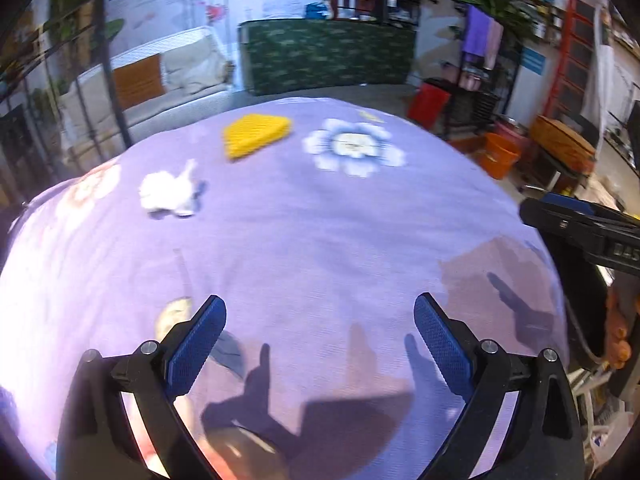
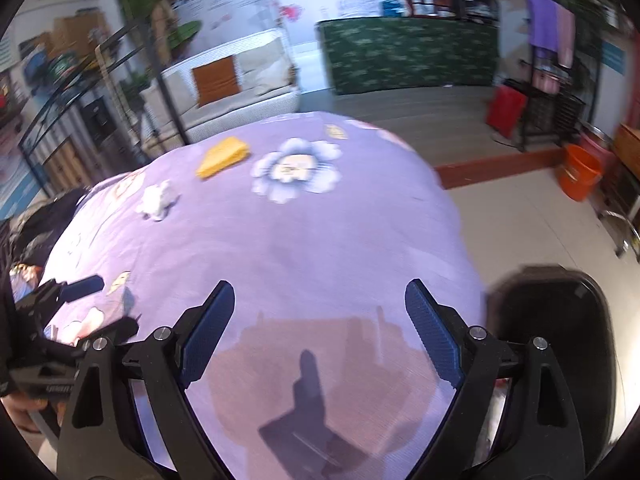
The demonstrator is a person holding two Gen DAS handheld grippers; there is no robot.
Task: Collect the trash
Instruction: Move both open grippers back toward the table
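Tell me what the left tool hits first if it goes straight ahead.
Probably just the purple sheet: the open left tool points at bare fabric. The tissue lies left of that line, the yellow piece farther on.

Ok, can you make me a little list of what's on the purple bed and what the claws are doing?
surface: purple flower-print bedsheet
trash 1: crumpled white tissue, far left of the sheet
trash 2: yellow wedge-shaped sponge-like piece, beyond the tissue, beside a printed white flower
bin: black bin, on the floor right of the bed
left claw: open, empty, above the sheet
right claw: open, empty, above the sheet
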